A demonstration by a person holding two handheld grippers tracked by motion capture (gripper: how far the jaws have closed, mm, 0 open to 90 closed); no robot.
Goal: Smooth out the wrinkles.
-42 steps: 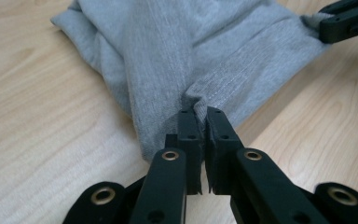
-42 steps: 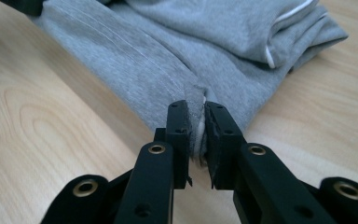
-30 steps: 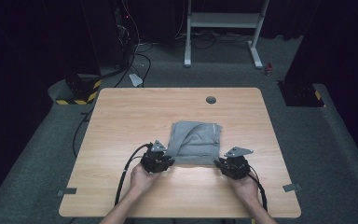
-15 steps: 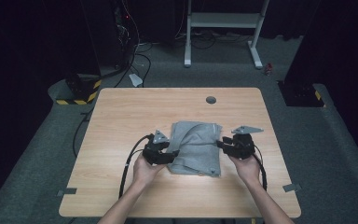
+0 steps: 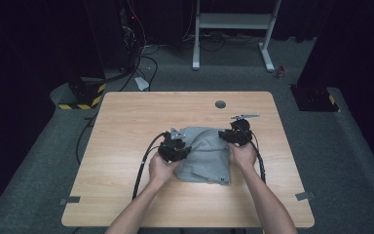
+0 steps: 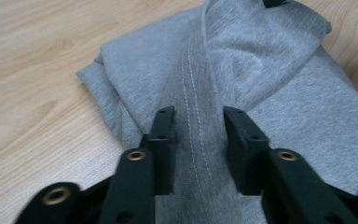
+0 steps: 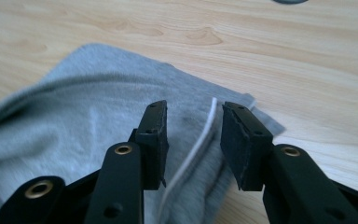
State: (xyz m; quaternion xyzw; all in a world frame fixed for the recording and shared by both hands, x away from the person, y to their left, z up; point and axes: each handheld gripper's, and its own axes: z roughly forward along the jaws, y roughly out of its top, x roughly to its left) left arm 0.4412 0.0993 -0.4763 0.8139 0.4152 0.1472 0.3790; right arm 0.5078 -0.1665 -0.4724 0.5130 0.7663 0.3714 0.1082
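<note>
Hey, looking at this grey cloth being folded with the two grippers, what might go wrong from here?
1. In the left gripper view, the left gripper straddles a stitched seam of the grey cloth, but a gap shows beside each jaw; the fabric may slip free.
2. In the right gripper view, the right gripper has just a thin white edge strip between its jaws, so it might catch one layer only.
3. The cloth already lies bunched; uneven pulls could skew the fold.

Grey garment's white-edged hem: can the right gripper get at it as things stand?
Probably yes. The right gripper has the white-edged hem of the grey garment standing between its parted jaws, nothing blocking; the pads don't visibly press it.
</note>
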